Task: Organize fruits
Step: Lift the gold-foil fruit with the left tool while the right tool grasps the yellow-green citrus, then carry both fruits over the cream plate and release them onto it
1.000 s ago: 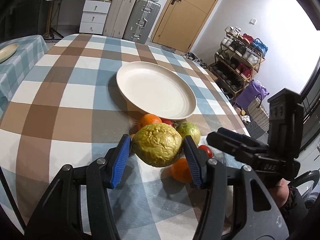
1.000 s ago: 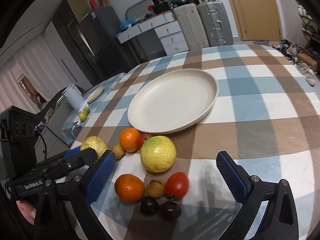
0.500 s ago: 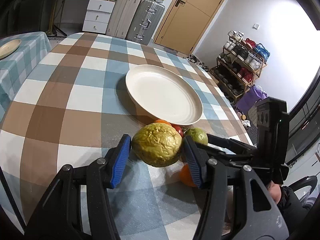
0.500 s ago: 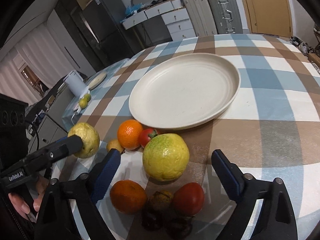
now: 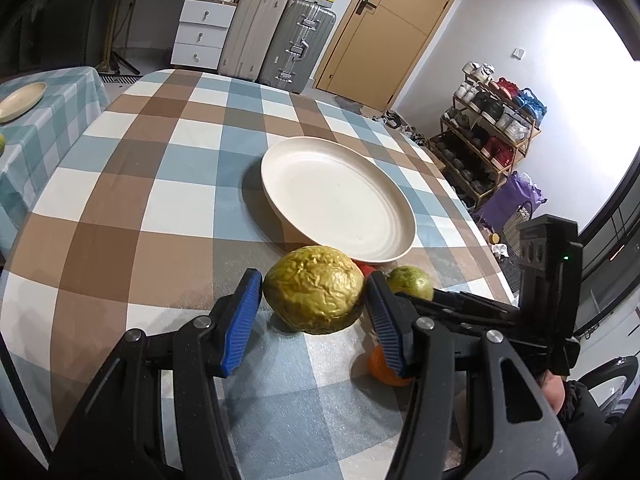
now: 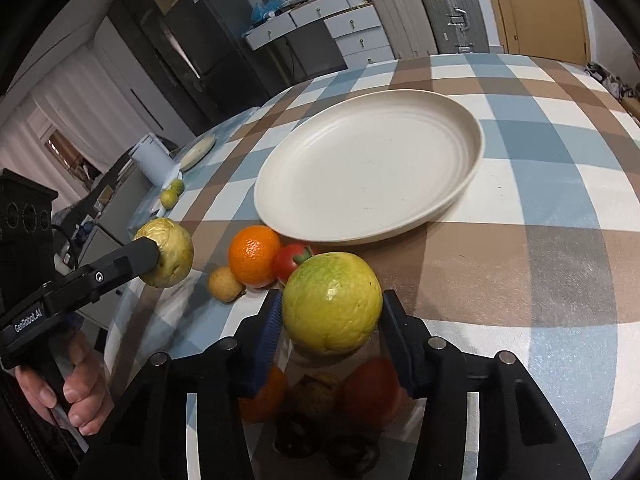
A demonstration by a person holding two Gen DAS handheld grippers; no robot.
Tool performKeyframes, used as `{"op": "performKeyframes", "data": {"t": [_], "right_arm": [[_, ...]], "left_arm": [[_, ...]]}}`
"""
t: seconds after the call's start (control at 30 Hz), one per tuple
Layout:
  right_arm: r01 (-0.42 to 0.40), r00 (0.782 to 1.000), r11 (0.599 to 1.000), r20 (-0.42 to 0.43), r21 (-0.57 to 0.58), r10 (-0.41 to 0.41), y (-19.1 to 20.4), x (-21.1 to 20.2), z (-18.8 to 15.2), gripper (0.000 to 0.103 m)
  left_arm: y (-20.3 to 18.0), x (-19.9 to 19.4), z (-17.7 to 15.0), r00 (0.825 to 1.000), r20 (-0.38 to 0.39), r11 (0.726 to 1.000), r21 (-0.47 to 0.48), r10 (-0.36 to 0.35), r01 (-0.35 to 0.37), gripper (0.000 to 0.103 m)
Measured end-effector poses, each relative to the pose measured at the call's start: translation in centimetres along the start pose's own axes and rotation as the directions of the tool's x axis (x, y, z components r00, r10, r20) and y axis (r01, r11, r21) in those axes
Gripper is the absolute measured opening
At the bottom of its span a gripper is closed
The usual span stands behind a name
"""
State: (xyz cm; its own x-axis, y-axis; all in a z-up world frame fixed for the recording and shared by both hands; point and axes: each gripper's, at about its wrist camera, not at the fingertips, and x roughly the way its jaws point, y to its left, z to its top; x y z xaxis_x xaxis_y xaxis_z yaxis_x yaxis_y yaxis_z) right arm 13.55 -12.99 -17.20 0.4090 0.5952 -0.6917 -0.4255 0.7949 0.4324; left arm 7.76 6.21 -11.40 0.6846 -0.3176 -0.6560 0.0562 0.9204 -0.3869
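Observation:
My left gripper is shut on a wrinkled yellow-green fruit and holds it above the checked tablecloth, short of the empty cream plate. In the right wrist view that fruit hangs at the left. My right gripper is closing, and its blue pads touch both sides of a green-yellow guava on the table. An orange, a tomato and a small tan fruit lie between the guava and the plate. Below my right fingers, another orange, a tomato and dark fruits are partly hidden.
A person's hand grips the left tool's handle. A second table with a small plate stands at the left. Suitcases and a drawer unit line the far wall. A shoe rack stands beyond the table's right edge.
My right gripper came forward and down around the guava, and its wide-open jaws closed onto it. The left gripper kept the wrinkled fruit and hardly moved.

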Motion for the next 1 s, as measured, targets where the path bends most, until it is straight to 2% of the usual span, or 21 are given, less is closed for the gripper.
{"op": "performKeyframes", "data": {"t": [0.2,0.43,0.7,1.0], "right_arm": [[-0.055,0.997,0.998,0.056,0.025,0.053,-0.8,-1.9,0.0,0.050],[-0.073,0.991,0.997,0.112,-0.001,0.072,-0.8,-4.1,1.5,0.050],[-0.066,0.987,0.996,0.144,-0.065,0.074,-0.8,-5.1,5.2,0.050],[-0.056,0.984,0.993,0.161,-0.102,0.072,-1.7,-3.9,11.2,0.050]], "left_arm": [[-0.2,0.3,1.0,1.000,0.001,1.000,0.009,0.007,-0.007,0.052],[-0.6,1.8,3.6,1.000,-0.008,1.000,0.021,-0.009,0.009,0.052],[-1.0,4.8,8.1,0.999,-0.034,0.999,0.022,-0.036,0.037,0.052],[-1.7,9.2,13.4,0.999,-0.047,0.998,0.054,-0.009,0.012,0.052]]}}
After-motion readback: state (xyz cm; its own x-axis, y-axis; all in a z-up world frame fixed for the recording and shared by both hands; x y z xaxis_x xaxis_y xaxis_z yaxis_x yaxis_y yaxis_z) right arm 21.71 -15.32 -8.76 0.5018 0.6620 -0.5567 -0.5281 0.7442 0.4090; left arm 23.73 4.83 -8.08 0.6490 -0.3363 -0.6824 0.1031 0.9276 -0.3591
